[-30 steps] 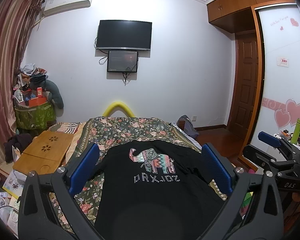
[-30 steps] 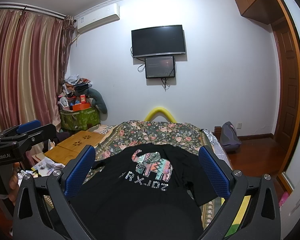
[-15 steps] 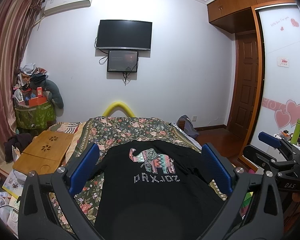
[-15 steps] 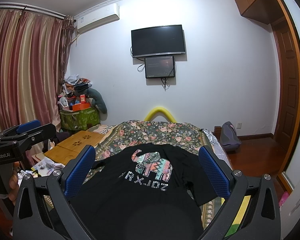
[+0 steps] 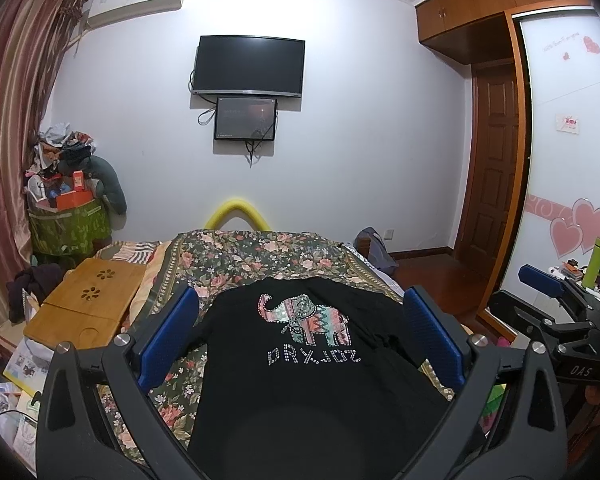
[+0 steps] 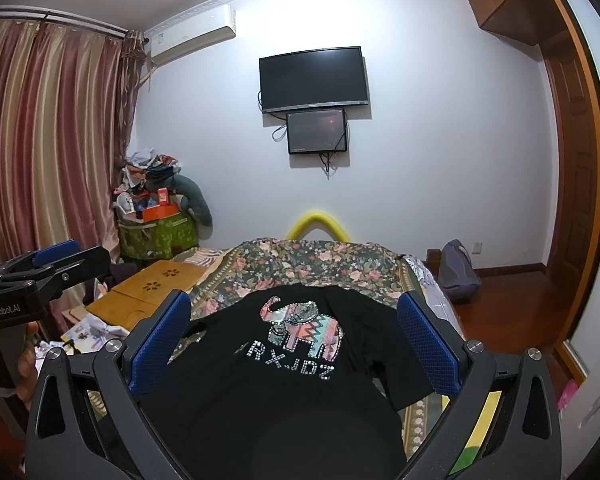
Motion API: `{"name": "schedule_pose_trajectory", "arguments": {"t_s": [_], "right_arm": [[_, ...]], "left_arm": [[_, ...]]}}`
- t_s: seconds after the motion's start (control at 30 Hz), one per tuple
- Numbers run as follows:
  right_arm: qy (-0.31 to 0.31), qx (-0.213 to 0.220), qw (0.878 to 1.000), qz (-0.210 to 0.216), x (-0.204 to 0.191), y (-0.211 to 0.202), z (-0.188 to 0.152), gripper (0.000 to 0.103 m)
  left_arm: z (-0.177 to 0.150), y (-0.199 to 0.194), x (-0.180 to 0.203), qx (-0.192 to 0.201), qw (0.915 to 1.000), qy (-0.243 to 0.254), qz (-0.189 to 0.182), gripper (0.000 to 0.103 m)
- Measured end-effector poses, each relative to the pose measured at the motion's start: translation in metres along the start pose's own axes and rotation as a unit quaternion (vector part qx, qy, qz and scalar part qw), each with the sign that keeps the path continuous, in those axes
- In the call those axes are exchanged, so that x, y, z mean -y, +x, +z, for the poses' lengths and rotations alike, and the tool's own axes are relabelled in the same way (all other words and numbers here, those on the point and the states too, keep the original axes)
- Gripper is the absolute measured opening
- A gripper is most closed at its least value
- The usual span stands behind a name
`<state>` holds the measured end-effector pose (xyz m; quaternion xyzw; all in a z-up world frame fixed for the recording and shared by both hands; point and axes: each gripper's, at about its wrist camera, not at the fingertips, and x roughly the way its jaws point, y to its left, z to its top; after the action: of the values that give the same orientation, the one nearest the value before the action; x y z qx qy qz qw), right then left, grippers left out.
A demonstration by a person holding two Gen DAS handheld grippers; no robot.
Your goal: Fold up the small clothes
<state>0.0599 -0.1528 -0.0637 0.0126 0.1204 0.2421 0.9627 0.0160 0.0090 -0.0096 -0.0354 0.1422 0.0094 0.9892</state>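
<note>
A black T-shirt [image 5: 300, 376] with a patterned elephant print and studded letters lies spread flat, front up, on the floral bedspread [image 5: 260, 256]. It also shows in the right wrist view [image 6: 284, 380]. My left gripper [image 5: 300, 336] is open and empty, held above the shirt's near part. My right gripper [image 6: 292, 336] is open and empty, also above the shirt. The right gripper shows at the right edge of the left wrist view [image 5: 548, 292]; the left gripper shows at the left edge of the right wrist view [image 6: 48, 264].
A bamboo lap tray [image 5: 88, 304] sits left of the bed. A green bin piled with clutter [image 5: 68, 216] stands by the curtain. Papers lie on the floor at the left [image 5: 16, 376]. A bag [image 6: 456, 272] and wooden floor are to the right.
</note>
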Motion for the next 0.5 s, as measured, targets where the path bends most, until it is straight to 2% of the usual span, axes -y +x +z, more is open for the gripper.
{"name": "schedule_pose_trajectory", "arguments": {"t_s": [0.17,0.37,0.5], "right_arm": [[-0.003,-0.009,1.0,-0.005,0.002,0.009,0.001,0.102],[-0.005,-0.029,0.999,-0.033,0.019,0.036,-0.001,0.102],[-0.013,-0.049,0.998,-0.045,0.037,0.061,-0.001,0.102]], "left_arm": [[0.003,0.015,-0.006,-0.012,0.9999,0.001,0.003,0.103],[0.007,0.054,-0.033,-0.032,0.999,-0.003,0.031,0.103],[0.011,0.093,-0.062,-0.059,0.9963,0.0,0.063,0.103]]}}
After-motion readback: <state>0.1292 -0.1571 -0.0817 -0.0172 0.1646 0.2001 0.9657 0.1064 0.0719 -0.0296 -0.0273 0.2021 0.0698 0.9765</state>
